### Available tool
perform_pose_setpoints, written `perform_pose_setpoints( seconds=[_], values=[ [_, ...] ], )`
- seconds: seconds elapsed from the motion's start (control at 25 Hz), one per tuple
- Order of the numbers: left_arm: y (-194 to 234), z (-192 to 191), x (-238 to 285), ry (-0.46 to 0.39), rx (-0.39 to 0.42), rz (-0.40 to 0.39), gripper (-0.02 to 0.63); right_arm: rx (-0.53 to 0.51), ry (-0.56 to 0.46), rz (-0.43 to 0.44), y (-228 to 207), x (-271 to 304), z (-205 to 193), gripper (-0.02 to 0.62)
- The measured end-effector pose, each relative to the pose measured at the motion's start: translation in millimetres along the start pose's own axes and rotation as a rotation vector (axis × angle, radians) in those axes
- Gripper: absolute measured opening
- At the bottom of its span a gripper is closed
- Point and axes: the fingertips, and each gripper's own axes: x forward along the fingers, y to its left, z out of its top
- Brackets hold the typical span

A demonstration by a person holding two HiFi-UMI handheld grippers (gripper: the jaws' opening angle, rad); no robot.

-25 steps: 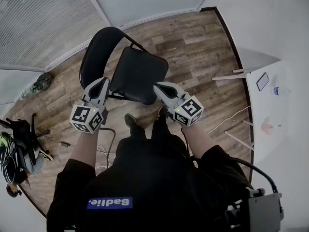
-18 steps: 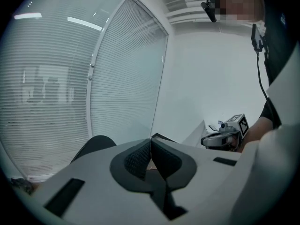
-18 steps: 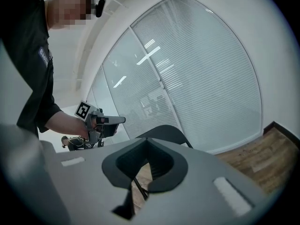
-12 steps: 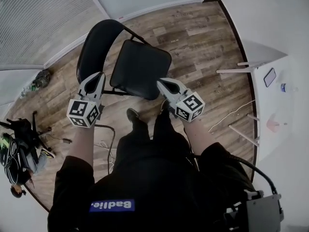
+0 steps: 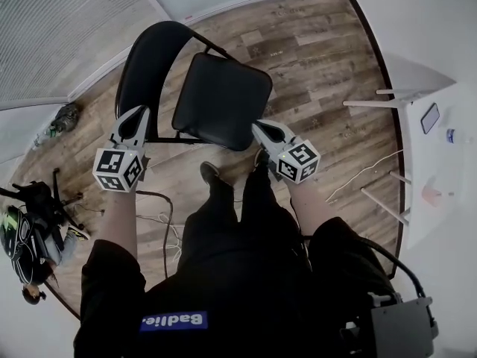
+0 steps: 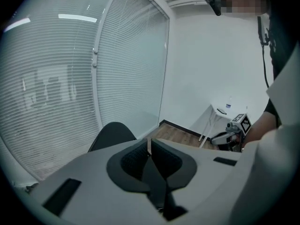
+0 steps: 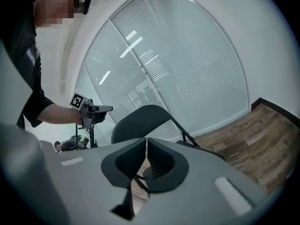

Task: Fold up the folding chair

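A black folding chair stands unfolded on the wood floor, its seat (image 5: pixel 222 99) facing me and its rounded backrest (image 5: pixel 151 62) toward the blinds. My left gripper (image 5: pixel 135 116) hovers at the chair's left side, beside the backrest frame, jaws shut and holding nothing. My right gripper (image 5: pixel 262 129) hangs by the seat's front right corner, also shut and empty. In the left gripper view the backrest (image 6: pixel 111 134) shows just past the closed jaws (image 6: pixel 149 142). In the right gripper view the backrest (image 7: pixel 140 121) and a frame tube (image 7: pixel 185 132) rise behind the closed jaws (image 7: pixel 146 142).
A white table (image 5: pixel 436 151) with a phone (image 5: pixel 428 118) and a bottle (image 5: pixel 452 135) stands at the right. Bags and gear (image 5: pixel 33 230) lie on the floor at the left, with cables (image 5: pixel 160 222) near my feet. Window blinds (image 5: pixel 59 28) line the far wall.
Both grippers have sunk lower beside the chair; the left one has also drifted outward to the left. Jaws stay shut.
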Motion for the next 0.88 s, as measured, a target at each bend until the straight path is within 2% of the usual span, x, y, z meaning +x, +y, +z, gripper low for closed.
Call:
perform_pose_setpoints(
  seconds=[0.24,0.48,0.64,0.88],
  values=[
    [30,-9,10,0.046,0.035,0.027,0.008,0.044,0.039,-0.018,-26,22,-33,0.023],
    [59,-14,16,0.096,0.073,0.060,0.063,0.078,0.089,-0.032,-53,38,-64,0.032],
    [79,-17,16,0.137,0.094,0.086,0.095,0.102,0.119,-0.051,-72,45,-82,0.067],
    [102,-34,21,0.234,0.121,0.106,0.161,0.184,0.165,-0.121,-108,48,-119,0.155]
  ],
)
